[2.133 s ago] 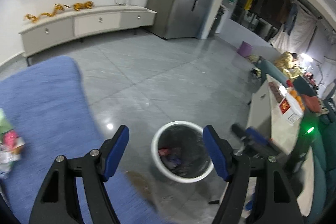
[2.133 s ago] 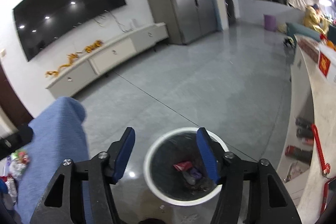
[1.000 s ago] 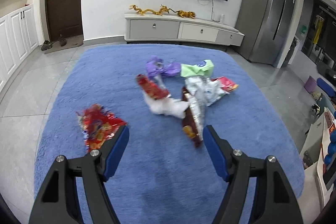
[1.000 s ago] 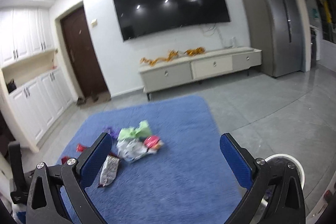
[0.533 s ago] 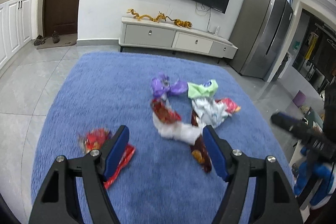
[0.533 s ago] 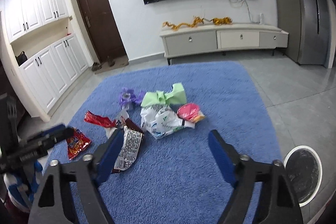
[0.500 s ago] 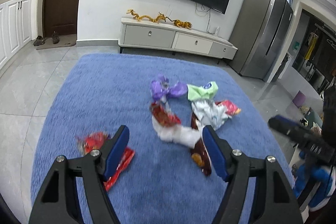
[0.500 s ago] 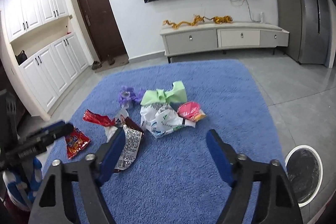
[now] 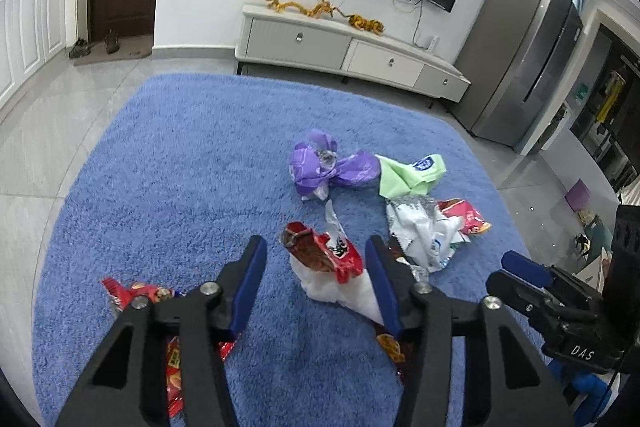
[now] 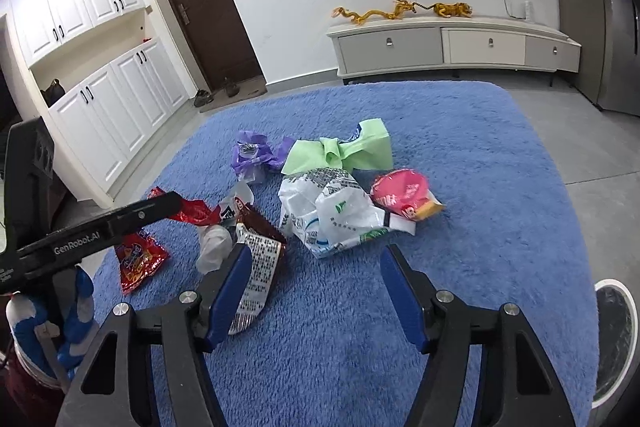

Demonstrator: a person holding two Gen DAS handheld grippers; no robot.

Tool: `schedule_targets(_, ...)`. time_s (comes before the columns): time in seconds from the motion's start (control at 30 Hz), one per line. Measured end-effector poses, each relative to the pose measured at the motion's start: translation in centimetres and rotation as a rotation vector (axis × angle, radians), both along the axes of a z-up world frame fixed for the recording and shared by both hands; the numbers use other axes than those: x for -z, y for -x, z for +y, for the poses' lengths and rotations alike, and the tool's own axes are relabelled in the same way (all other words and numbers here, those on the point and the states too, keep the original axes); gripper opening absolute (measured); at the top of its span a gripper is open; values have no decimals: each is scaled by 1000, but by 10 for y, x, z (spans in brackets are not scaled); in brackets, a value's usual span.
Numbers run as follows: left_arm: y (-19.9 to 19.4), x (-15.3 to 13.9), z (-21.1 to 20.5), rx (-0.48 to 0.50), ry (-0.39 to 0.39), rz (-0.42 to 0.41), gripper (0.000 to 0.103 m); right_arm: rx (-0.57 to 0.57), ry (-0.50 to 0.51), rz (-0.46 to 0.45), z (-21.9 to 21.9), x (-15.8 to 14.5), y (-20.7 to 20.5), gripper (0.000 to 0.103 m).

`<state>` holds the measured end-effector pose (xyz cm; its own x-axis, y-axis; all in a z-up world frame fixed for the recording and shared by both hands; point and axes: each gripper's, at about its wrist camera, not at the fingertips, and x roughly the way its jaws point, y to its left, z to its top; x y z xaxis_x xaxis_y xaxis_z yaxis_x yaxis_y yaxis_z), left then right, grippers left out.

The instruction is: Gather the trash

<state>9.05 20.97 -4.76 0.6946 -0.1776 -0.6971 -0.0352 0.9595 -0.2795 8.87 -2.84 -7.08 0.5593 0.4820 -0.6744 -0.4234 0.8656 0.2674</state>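
Observation:
Several pieces of trash lie on a blue rug. My left gripper is open and empty, low over a red wrapper on a white tissue. A red snack bag lies under its left finger. My right gripper is open and empty, just in front of a white plastic bag. A brown wrapper lies by its left finger. Purple wrapper, green bag and pink packet lie farther back.
A white-rimmed trash bin stands on the grey floor off the rug's right edge. A TV cabinet runs along the far wall, white cupboards on the left. The left gripper also shows in the right wrist view.
Both grippers turned from the trash bin to the rug, then came closer and lower to the trash. The left now brackets the red wrapper on the tissue. Both stayed open.

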Motion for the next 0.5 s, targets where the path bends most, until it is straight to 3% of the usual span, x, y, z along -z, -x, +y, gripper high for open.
schedule_targets(0.3,-16,12,5,-3,49,20,21,-21,19,-9,18,8,-31,62)
schedule_targets(0.5,-20,9,10,-10,91,-12,16,-49,51,5,34,18,-47,62)
